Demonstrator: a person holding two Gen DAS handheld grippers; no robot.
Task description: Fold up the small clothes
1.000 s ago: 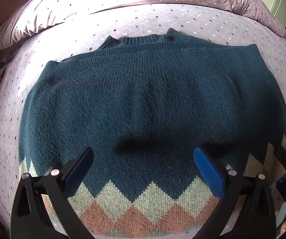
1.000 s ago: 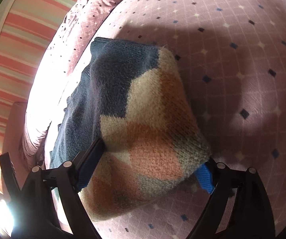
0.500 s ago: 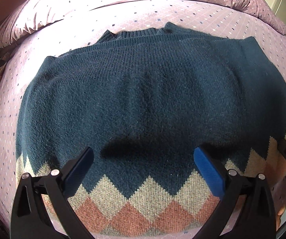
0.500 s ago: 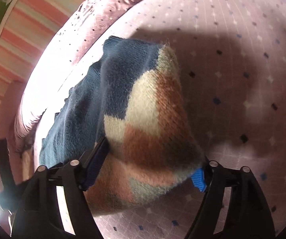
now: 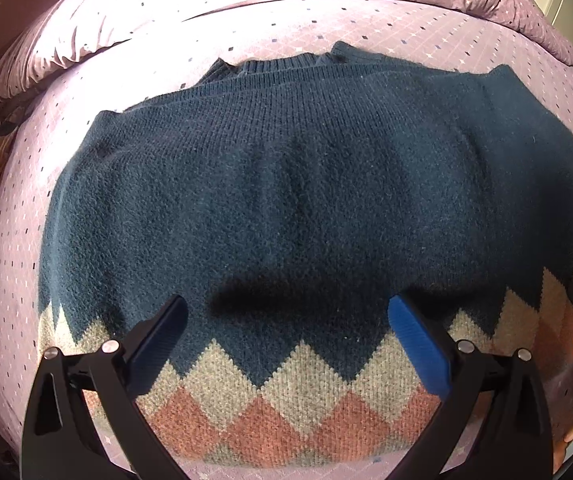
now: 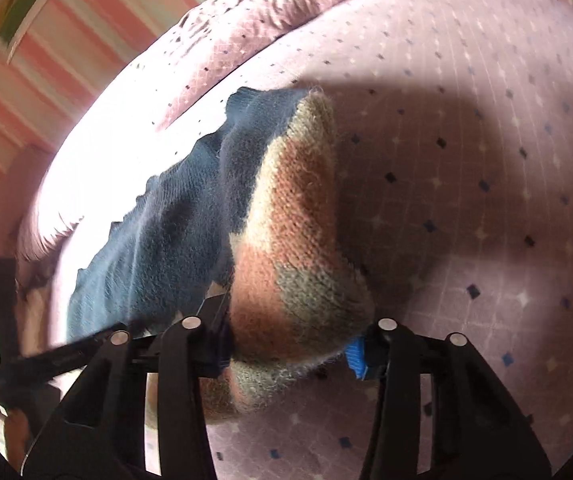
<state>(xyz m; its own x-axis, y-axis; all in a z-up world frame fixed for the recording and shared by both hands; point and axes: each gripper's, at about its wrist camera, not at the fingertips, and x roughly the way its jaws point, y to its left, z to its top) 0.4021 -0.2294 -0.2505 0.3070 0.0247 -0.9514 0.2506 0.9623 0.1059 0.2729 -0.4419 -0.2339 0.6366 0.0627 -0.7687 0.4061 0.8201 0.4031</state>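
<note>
Pink bedspread [image 5: 386, 20] w/ teal sweater [image 5: 286, 184], diamond-pattern hem bunched in right claw [image 6: 292, 346].

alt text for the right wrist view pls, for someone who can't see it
The right tool has just been closing on the patterned hem corner of a dark teal sweater, bunching it up off a pink dotted bedspread. A striped wall shows at the upper left.

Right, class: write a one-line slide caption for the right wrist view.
Right tool has just been closing on the patterned hem corner of the navy sweater, bunched above the pink dotted bedspread.
</note>
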